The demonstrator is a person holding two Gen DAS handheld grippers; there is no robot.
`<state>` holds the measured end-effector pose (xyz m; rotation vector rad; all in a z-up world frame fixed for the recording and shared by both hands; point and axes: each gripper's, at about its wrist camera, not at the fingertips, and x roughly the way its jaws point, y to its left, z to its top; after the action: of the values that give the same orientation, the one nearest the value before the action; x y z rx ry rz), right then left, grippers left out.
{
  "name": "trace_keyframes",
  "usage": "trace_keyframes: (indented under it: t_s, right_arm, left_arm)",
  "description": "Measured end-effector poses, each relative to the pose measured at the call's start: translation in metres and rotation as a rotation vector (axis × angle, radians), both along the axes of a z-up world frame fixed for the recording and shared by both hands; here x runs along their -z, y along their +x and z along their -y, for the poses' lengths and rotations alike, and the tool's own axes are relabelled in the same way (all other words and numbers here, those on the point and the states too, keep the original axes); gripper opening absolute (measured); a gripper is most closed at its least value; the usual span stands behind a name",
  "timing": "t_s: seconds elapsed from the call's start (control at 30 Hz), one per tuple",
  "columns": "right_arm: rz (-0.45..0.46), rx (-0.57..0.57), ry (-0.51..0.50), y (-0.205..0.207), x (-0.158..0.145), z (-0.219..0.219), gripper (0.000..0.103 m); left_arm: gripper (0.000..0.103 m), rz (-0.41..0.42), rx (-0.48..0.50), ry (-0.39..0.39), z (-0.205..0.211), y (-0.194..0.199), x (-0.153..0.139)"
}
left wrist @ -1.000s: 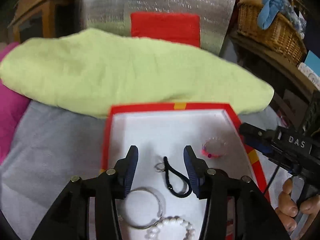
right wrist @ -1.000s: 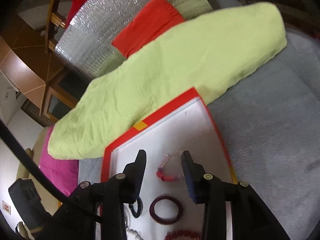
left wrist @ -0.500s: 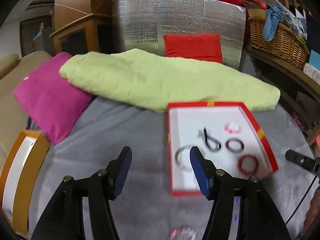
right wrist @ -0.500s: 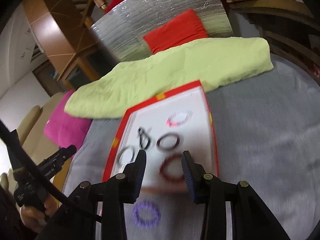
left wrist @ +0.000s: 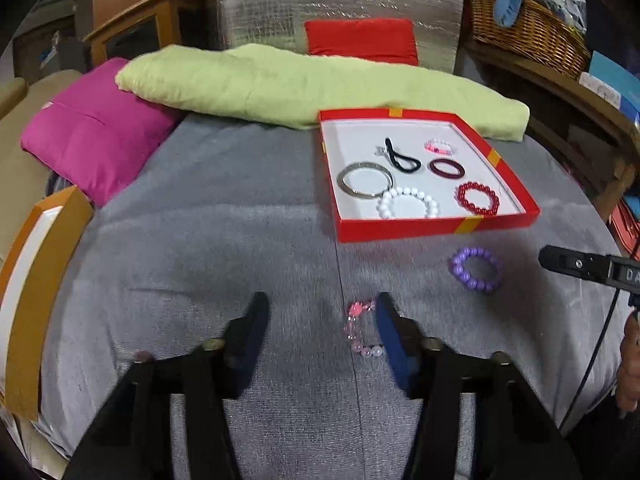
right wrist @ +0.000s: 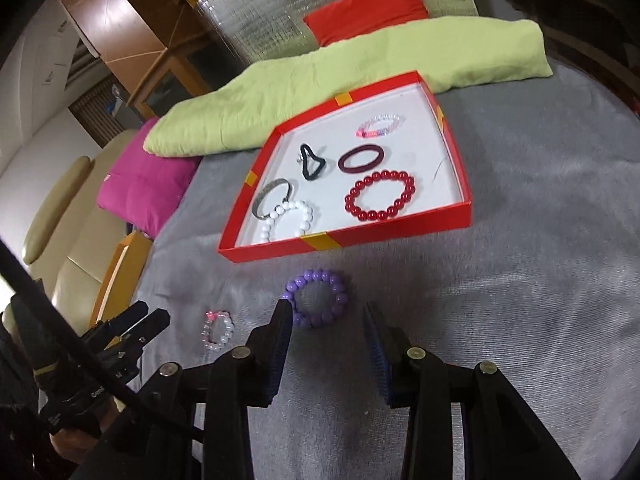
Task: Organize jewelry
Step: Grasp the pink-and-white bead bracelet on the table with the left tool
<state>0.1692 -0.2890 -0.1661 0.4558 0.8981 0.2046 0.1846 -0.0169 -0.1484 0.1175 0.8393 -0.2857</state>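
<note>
Left wrist view: the left gripper (left wrist: 320, 332) has just been closing, jaws still spread and empty, over the pink bead bracelet (left wrist: 360, 330) on the grey blanket (left wrist: 200, 240), short of the red tray's (left wrist: 432, 227) near edge. It looks light, floppy and slippery; pinch one strand. The right gripper (right wrist: 326, 344), also spread and empty, hangs near the purple bracelet (right wrist: 316, 298); open blanket surrounds both.

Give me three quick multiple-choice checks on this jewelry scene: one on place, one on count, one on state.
1. Where does the purple bead bracelet lie?
A. in the red box
B. on the grey cover
C. on the green pillow

2. How many pieces lie in the red box?
A. four
B. six
C. eight

3. The right gripper is:
A. open, holding nothing
B. shut on the bracelet
C. shut on the box

Key: 1 B, it lies outside the box; 2 B, six pieces show; 3 A, pads stand apart with nothing clamped.
</note>
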Motion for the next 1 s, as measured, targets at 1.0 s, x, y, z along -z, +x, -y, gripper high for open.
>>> trace_keyframes:
  t_s: [1.0]
  right_arm:
    - [-0.063,-0.018,-0.193,0.037,0.029,-0.030,0.023]
  left_arm:
    - [0.021,-0.166,0.117,0.039,0.021,0.019,0.038]
